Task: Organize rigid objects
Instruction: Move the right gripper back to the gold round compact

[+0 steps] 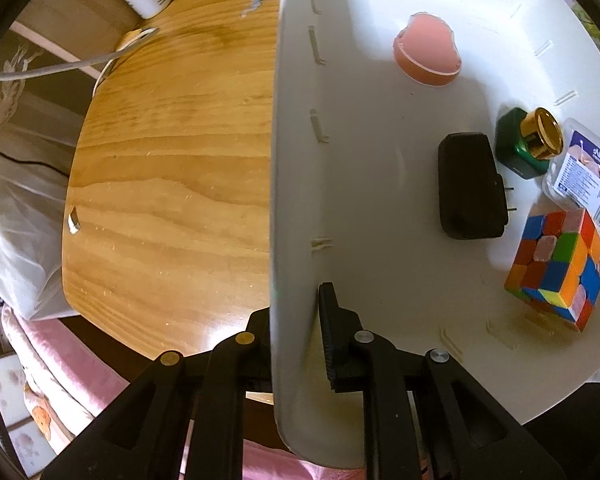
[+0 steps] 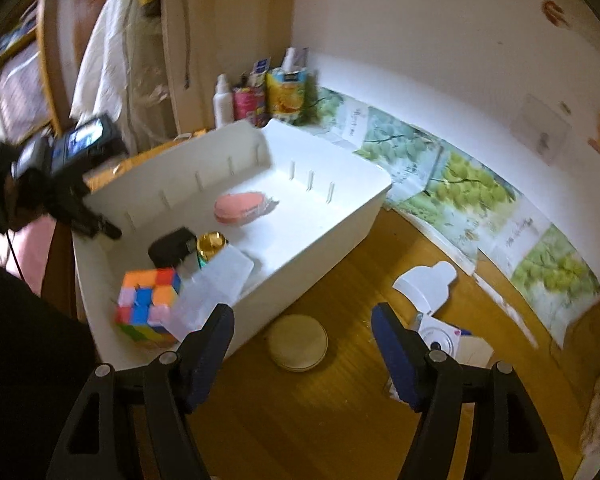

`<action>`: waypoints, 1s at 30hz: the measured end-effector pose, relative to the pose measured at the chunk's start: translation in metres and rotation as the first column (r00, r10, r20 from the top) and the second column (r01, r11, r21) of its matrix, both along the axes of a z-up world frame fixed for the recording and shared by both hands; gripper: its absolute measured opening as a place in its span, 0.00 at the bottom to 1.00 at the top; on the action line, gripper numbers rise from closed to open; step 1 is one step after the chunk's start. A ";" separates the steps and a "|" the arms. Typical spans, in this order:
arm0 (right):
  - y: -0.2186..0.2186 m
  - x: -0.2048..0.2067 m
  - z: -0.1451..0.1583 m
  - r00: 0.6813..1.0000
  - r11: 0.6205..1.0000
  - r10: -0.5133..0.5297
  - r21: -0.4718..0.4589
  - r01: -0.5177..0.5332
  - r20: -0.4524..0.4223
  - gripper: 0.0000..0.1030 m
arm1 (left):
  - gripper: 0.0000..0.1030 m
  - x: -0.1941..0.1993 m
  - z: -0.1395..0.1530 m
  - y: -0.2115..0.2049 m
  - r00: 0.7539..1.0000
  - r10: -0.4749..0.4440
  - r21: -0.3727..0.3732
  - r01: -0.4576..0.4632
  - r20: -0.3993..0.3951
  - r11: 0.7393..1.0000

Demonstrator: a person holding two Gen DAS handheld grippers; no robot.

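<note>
My left tool [image 1: 296, 320] is clamped on the wall of the white bin [image 1: 292, 168], one finger outside and one inside, low in the middle of the left wrist view. Inside the bin I see a pink case [image 1: 428, 54] at upper right, a black adapter [image 1: 470, 186] right of centre, a green bottle [image 1: 528, 142] with a gold cap just beside it, a clear box [image 1: 588, 176] at the right edge and a cube [image 1: 556, 258] below that.

My right tool [image 2: 302, 344] stands wide with nothing between its fingers, low in the right wrist view over the wooden surface [image 2: 300, 408]. A round disc [image 2: 298, 344] lies on the surface between the fingers in the frame, close to the bin's near wall. At lower right I see a white gadget [image 2: 440, 336].
</note>
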State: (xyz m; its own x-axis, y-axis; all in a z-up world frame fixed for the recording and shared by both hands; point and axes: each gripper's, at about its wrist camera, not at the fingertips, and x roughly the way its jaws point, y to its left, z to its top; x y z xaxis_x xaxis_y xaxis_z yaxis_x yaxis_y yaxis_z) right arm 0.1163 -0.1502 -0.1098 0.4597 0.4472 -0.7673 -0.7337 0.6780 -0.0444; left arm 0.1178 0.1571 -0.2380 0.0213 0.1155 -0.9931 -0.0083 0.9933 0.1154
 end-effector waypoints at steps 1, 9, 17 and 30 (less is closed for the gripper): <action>0.000 0.001 -0.005 1.000 1.000 0.019 -0.005 -0.019 0.001 0.70 | 0.18 0.000 0.000 0.000 1.000 0.008 0.003 -0.008 0.000 1.000; 0.003 0.014 -0.050 0.991 0.992 0.112 -0.056 -0.116 -0.066 0.70 | 0.18 0.001 -0.002 -0.005 0.999 0.053 0.042 -0.052 -0.009 0.998; 0.010 0.026 -0.072 0.984 0.988 0.140 -0.056 -0.147 -0.109 0.70 | 0.18 0.000 -0.004 -0.011 0.995 0.096 0.060 -0.094 -0.022 0.994; 0.020 0.035 -0.091 0.973 0.983 0.163 -0.062 -0.175 -0.164 0.55 | 0.19 0.010 -0.013 -0.001 0.992 0.120 0.062 -0.118 -0.035 0.991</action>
